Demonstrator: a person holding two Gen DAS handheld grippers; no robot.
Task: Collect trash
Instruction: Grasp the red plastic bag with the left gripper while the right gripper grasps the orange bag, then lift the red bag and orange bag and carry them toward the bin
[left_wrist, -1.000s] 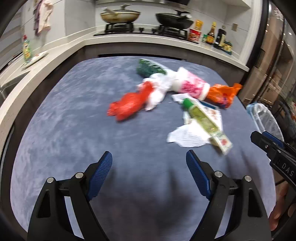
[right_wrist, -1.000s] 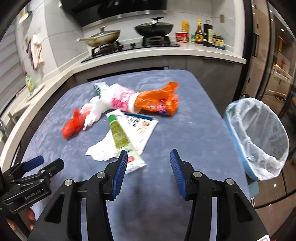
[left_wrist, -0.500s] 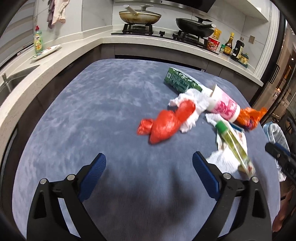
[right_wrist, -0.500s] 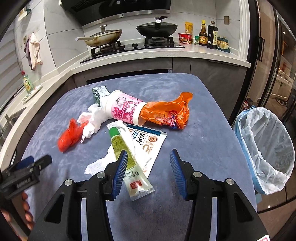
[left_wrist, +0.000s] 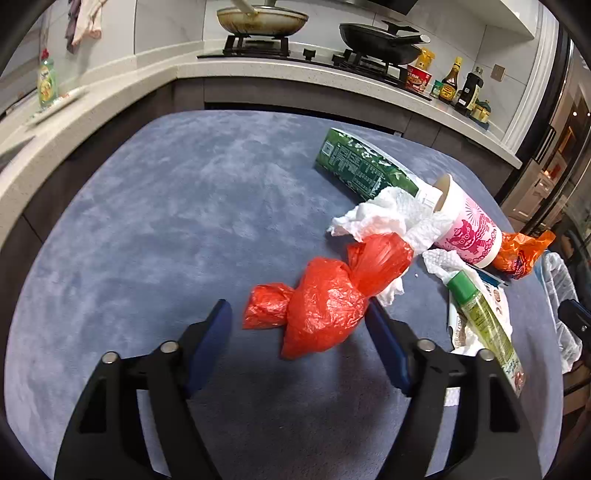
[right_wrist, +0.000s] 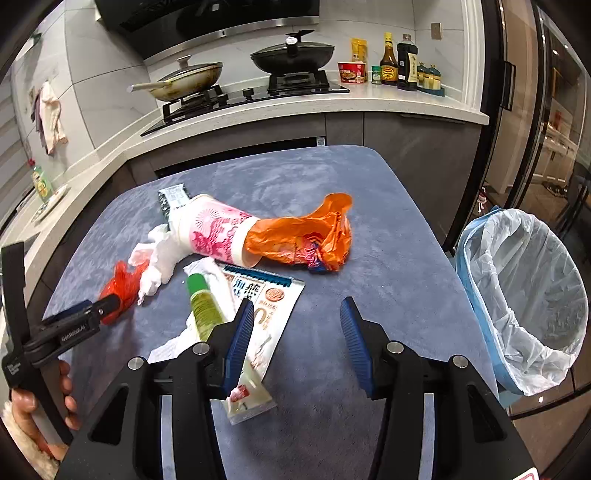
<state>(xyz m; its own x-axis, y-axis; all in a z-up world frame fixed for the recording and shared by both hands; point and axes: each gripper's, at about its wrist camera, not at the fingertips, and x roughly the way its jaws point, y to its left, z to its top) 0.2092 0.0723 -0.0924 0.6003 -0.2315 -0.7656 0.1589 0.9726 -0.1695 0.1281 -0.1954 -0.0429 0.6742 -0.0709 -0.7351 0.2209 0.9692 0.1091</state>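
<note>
Two hand-held grippers are seen over a blue-grey surface (left_wrist: 147, 229). The left hand-held gripper (left_wrist: 299, 325) is closing, with a knotted red plastic bag (left_wrist: 325, 299) lying between its jaws; its right pad is at the bag's edge, but no squeeze is seen. The right hand-held gripper (right_wrist: 297, 332) is held open over bare surface, just right of a green-capped tube (right_wrist: 203, 306) and a white sachet (right_wrist: 266, 314). A lined bin (right_wrist: 524, 295) stands at the far right.
</note>
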